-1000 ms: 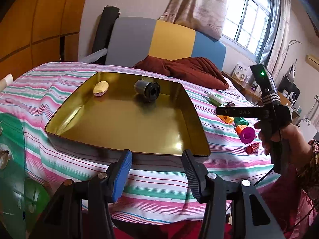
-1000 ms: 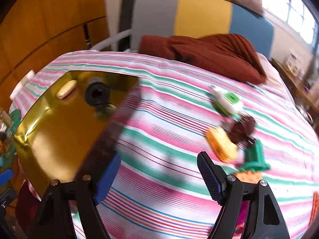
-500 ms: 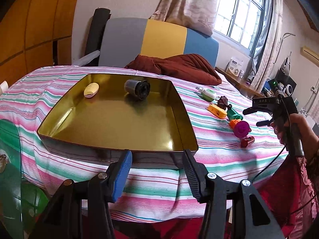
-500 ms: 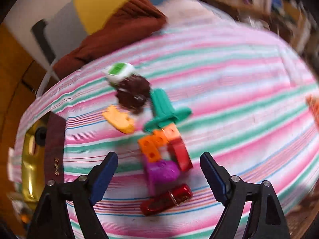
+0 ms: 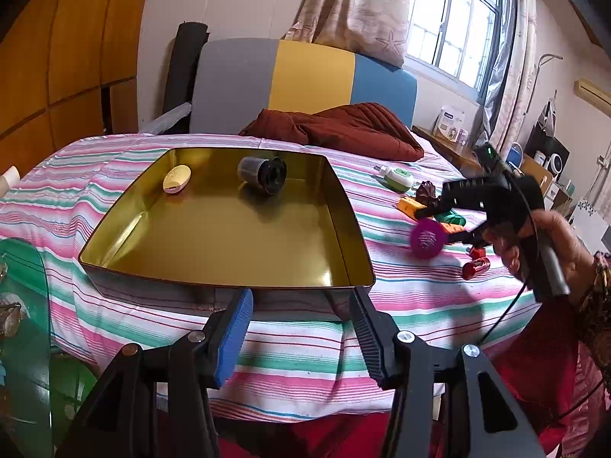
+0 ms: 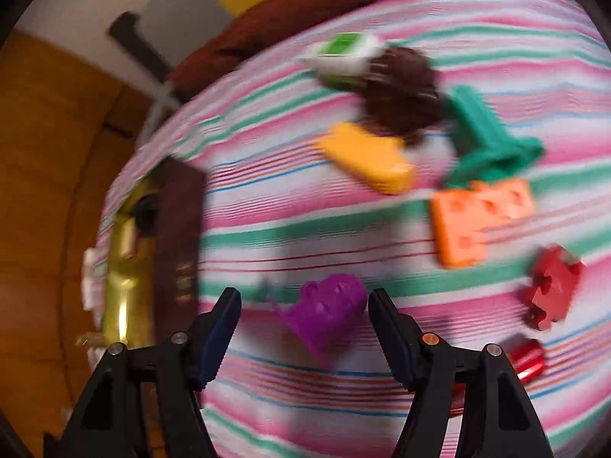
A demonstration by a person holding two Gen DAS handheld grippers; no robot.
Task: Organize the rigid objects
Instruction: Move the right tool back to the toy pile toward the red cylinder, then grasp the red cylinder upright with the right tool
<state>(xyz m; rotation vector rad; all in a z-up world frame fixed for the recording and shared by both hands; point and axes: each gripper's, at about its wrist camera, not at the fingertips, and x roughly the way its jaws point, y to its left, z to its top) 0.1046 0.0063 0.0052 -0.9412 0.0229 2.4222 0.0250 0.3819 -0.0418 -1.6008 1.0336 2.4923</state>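
Left wrist view: gold tray [image 5: 343,206] on the striped bed [image 5: 401,305] holds two things, a cream oval piece [image 5: 176,178] at 11 o'clock and a dark cylinder [image 5: 263,174] at 12; most of its floor is bare. Left tool [image 5: 299,332] spread, empty, near the tray's front rim. Right tool [image 6: 303,328] is closing around the purple toy [image 6: 324,311], at 3 o'clock of the tray; contact unclear.
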